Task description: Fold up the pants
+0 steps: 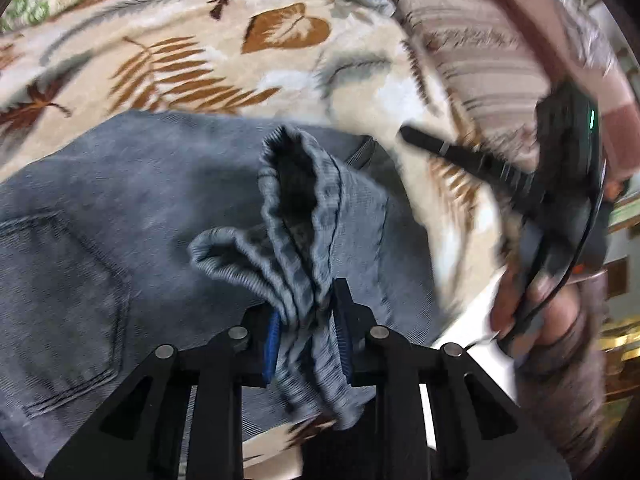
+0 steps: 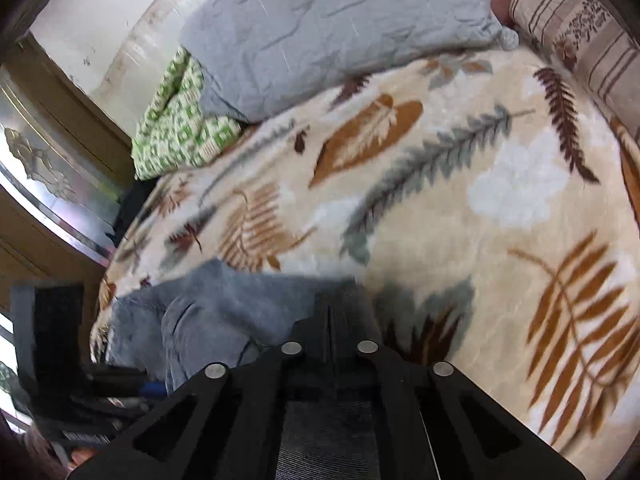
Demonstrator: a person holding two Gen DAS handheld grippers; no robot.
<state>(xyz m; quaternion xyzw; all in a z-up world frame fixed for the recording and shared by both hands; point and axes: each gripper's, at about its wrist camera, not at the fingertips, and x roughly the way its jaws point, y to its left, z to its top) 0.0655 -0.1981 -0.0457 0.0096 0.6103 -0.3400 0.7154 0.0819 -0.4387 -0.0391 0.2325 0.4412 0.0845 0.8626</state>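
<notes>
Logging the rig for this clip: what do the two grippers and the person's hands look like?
Both grippers, left gripper and right gripper, are matte black linkages with silver pivot pins. The left fingers carry blue ribbed pads. The right unit shows a green light, a black cable and a bare hand.

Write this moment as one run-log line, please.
left hand-held gripper: shut on pants | right hand-held gripper: shut, empty | surface: blanket

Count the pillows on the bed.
3. A grey pillow lies at the head of the bed, a green-patterned one beside it towards the wardrobe, and a striped one at the other side. More may be hidden out of frame.
</notes>
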